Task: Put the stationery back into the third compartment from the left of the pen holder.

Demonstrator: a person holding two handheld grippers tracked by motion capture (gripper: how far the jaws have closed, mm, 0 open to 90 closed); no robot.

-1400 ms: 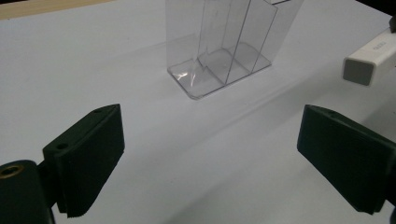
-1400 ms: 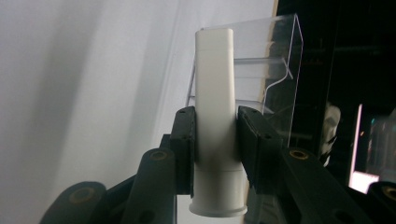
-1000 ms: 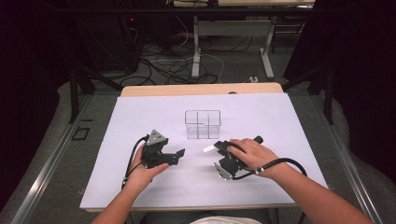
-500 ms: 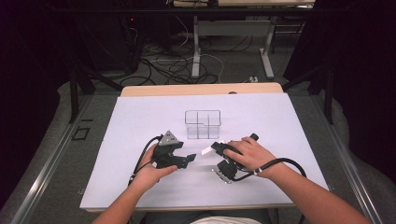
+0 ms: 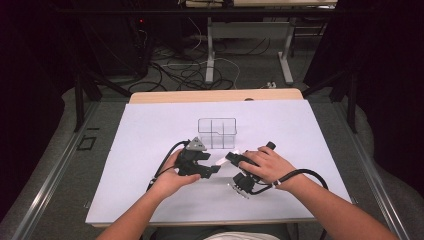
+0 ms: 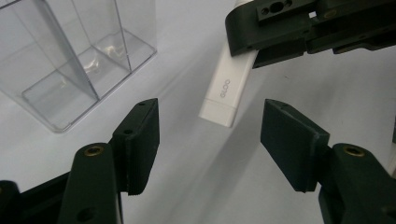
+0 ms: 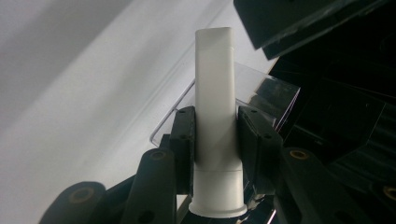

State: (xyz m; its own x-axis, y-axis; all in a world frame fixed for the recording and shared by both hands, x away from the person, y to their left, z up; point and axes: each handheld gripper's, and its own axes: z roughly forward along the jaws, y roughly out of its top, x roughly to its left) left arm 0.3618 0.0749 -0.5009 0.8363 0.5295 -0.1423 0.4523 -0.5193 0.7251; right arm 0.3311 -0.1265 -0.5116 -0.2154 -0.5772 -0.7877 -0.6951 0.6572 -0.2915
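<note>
White glue stick (image 6: 224, 88) is clamped in the right tongs (image 5: 234, 157), pads pressing both its sides in the right gripper view (image 7: 214, 112). It is held off the surface (image 5: 300, 130), just near of the clear divided box (image 5: 217, 133). Left tongs (image 6: 210, 133) sit immediately left of the stick's free end, pointing at it; their jaws have just been closing, yet stand apart and grip nothing, the stick's end lying just beyond their tips. High view places both tongs (image 5: 216, 169) near centre.

Clear organizer (image 5: 217, 132) just beyond both grippers.
</note>
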